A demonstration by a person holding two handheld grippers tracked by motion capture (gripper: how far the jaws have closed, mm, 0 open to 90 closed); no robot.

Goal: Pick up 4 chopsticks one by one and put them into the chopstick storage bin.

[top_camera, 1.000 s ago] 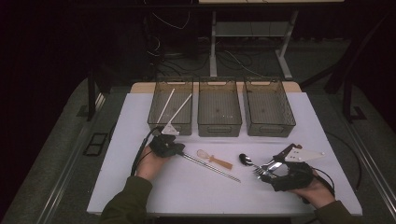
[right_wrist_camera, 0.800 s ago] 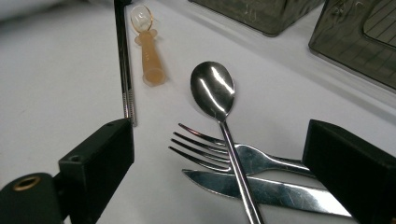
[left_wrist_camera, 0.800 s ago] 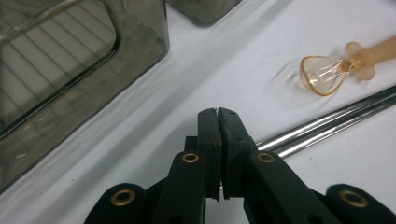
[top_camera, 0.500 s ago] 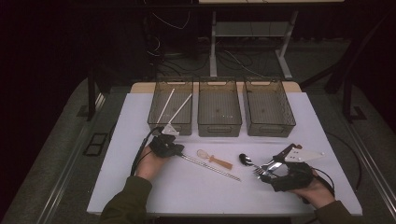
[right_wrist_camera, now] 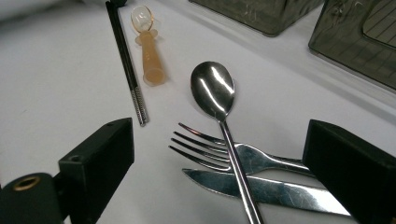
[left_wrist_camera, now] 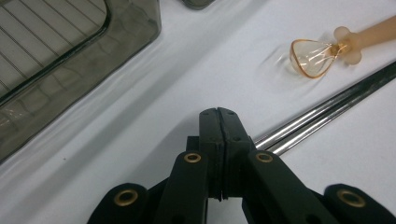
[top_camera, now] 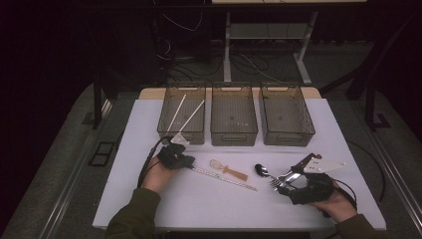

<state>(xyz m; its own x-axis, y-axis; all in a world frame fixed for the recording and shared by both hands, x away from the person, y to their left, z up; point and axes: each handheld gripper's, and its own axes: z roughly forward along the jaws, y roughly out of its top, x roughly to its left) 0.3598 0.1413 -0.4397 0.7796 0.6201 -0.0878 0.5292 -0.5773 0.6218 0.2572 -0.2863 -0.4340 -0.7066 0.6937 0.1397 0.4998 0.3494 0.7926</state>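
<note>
Nothing moved, chopsticks [left_wrist_camera: 322, 112] beside left tongs [left_wrist_camera: 218, 114] (shut)

I see a white surface [top_camera: 149, 124] carrying three smoky grey, see-through bins [top_camera: 234, 119] with a fine ribbed pattern on their floors. My left gripper [left_wrist_camera: 218, 116] is matte black with brass-coloured rivets; my right gripper [right_wrist_camera: 219, 154] is black too. The chopsticks [left_wrist_camera: 327, 109] are polished silver with ridged tips. The small spoon [right_wrist_camera: 148, 46] is clear amber on a peach handle. Spoon [right_wrist_camera: 212, 88], fork [right_wrist_camera: 224, 149] and knife [right_wrist_camera: 261, 189] shine silver.

Olive sleeves, black brass-riveted claws [left_wrist_camera: 218, 114]
</note>
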